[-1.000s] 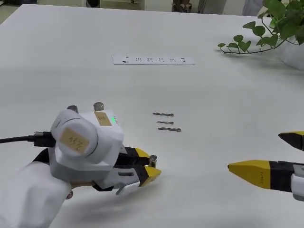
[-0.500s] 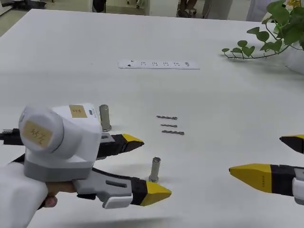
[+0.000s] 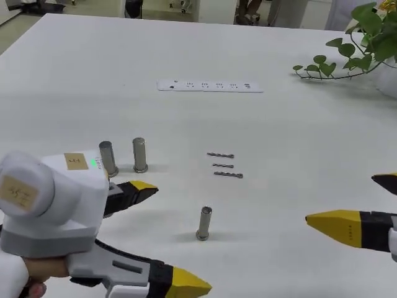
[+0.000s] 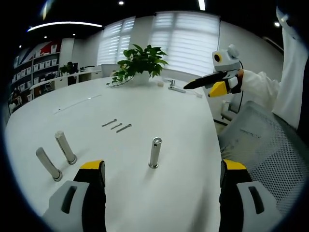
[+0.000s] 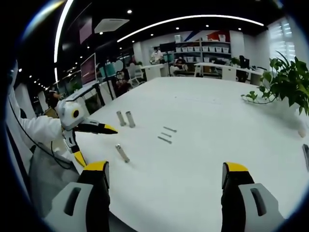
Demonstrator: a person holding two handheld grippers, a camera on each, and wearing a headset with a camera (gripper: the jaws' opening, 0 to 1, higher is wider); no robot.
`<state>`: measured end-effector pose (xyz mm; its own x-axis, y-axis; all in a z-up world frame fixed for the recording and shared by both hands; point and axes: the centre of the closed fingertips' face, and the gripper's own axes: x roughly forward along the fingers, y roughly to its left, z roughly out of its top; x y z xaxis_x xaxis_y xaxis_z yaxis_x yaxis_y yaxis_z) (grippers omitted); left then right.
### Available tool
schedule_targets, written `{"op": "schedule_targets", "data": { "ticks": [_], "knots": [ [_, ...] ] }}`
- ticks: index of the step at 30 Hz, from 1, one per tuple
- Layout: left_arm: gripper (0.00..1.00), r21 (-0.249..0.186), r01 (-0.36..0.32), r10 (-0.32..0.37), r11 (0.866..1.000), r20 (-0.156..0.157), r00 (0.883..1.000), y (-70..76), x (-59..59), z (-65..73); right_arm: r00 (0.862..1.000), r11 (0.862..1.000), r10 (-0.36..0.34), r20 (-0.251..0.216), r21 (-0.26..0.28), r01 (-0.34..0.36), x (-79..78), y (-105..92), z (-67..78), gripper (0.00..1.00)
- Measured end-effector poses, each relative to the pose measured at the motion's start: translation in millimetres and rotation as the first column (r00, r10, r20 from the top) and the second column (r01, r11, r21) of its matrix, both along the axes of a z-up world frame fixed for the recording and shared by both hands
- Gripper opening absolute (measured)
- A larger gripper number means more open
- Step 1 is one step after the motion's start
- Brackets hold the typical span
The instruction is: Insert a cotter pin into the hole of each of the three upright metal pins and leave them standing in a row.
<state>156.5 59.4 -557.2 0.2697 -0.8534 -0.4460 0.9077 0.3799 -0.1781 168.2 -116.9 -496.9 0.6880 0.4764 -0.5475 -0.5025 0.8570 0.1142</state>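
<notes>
Three upright metal pins stand on the white table: two side by side [image 3: 107, 158] [image 3: 139, 155] and a third pin [image 3: 203, 223] alone, nearer to me. Three cotter pins [image 3: 223, 165] lie in a short stack beyond it. My left gripper [image 3: 164, 239] is open at the lower left, holding nothing, its jaws short of the lone pin [image 4: 154, 152]. My right gripper [image 3: 344, 198] hovers open and holding nothing at the right edge, well apart from the pins. From the right gripper [image 5: 166, 167] I see the lone pin [image 5: 121, 152] and the cotter pins [image 5: 166, 135] ahead.
A white power strip [image 3: 209, 85] lies across the table's far middle. A leafy potted plant [image 3: 353, 43] trails over the back right corner. The table's near edge [image 4: 212, 145] runs close to the lone pin, with a mesh chair [image 4: 256, 140] beyond.
My left gripper, shut on the lone pin a second ago, has opened and drawn back to the left and toward me. The pin stays standing. The right gripper has hardly moved.
</notes>
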Motion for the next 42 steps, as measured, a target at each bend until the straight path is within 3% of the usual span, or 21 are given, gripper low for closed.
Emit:
{"op": "schedule_targets", "data": {
  "ticks": [15, 24, 27, 34, 40, 42],
  "knots": [
    [0.99, 0.021, -0.043, 0.043, 0.999, -0.025, 0.999, 13.6, -1.3, -3.7, 0.999, 0.999, 0.041, 0.017, -0.023, -0.041, 15.7, -3.2, 7.8, 0.87],
    [0.99, 0.017, -0.063, 0.063, 0.998, -0.023, 0.998, 19.0, -0.8, -0.6, 0.988, 0.988, 0.141, 0.057, -0.069, -0.137, 43.3, 5.0, 18.3, 0.77],
    [0.99, 0.018, -0.064, 0.065, 0.998, -0.017, 0.998, 20.3, -0.8, 0.7, 0.984, 0.982, 0.172, 0.048, -0.08, -0.168, 51.6, 7.1, 17.9, 0.74],
    [0.99, 0.004, -0.085, 0.085, 0.996, -0.011, 0.996, 25.3, 0.8, 6.0, 0.967, 0.955, 0.255, 0.019, -0.158, -0.249, 74.6, 10.1, 15.2, 0.69],
    [0.99, 0.0, -0.114, 0.114, 0.994, 0.006, 0.993, 32.4, 3.0, 8.6, 0.938, 0.917, 0.347, -0.009, -0.205, -0.341, 90.5, 20.1, 12.4, 0.61],
    [0.99, -0.007, -0.122, 0.122, 0.993, 0.006, 0.993, 34.3, 3.2, 9.1, 0.925, 0.898, 0.378, -0.02, -0.235, -0.372, 95.1, 23.0, 10.6, 0.61]
  ]
}}
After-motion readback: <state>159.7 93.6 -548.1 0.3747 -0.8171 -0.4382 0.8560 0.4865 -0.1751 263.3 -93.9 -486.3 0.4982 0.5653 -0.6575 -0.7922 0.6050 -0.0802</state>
